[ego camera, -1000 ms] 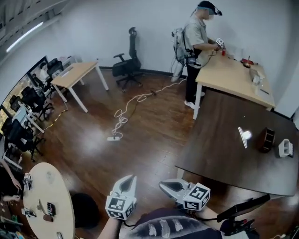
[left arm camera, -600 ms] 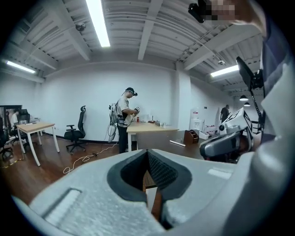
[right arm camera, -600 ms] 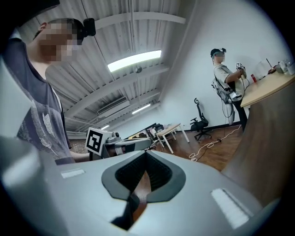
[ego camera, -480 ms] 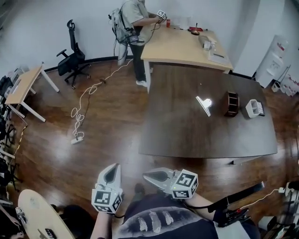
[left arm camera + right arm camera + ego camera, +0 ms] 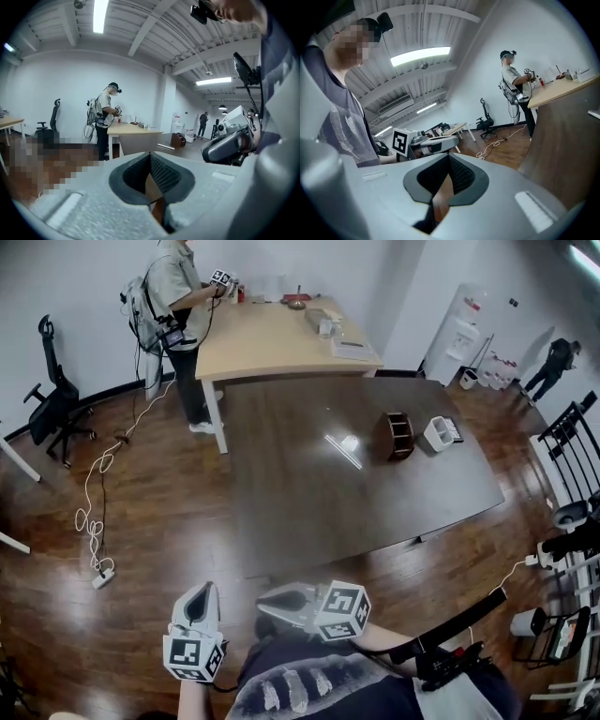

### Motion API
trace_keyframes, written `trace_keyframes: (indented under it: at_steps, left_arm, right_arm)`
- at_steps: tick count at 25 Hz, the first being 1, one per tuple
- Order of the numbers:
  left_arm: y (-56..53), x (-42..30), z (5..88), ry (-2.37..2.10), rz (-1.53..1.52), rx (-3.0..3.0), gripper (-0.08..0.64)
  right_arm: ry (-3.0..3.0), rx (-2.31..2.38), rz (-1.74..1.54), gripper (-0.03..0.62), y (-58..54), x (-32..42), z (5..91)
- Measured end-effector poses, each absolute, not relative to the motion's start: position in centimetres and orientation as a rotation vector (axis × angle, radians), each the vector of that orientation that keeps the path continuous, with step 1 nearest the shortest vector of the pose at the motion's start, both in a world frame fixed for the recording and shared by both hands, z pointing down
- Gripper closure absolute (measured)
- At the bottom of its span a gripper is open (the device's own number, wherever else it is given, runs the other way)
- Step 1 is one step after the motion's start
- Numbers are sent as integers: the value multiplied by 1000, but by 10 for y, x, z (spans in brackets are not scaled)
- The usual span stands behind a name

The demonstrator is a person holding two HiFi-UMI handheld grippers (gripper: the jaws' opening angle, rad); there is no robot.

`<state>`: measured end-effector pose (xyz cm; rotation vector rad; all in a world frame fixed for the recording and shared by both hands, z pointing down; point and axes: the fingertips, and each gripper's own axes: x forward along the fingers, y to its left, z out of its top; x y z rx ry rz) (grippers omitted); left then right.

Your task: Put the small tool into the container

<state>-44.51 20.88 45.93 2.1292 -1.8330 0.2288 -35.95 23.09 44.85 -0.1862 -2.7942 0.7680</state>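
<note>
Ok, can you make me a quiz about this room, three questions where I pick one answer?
1. Where is the brown container?
A) on the dark table
B) on the floor
C) on a chair

2. What colour is the box beside it?
A) red
B) white
C) green

3. How are the left gripper's jaws?
A) wide open
B) gripping a ball
C) shut, empty

Answers:
1 A, it stands on the dark tabletop.
2 B, it looks white in the head view.
3 C, the pads meet with nothing between them.
</note>
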Motion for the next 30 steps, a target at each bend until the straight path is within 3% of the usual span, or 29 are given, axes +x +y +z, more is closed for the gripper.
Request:
trace_keyframes:
  at_steps: [7,17,30]
  left_arm:
    - [180,-450,473,-1591,155,2262,560]
    - [123,-359,464,-1223,220,2545,560]
    - [69,-190,453,-1025,374,2664,560]
  right_arm:
    - [-2778,60,634,591,220,-375,448]
    - [-2811,478,639,591,177,-314,445]
    - [-2832,744,735,591,123,-155,459]
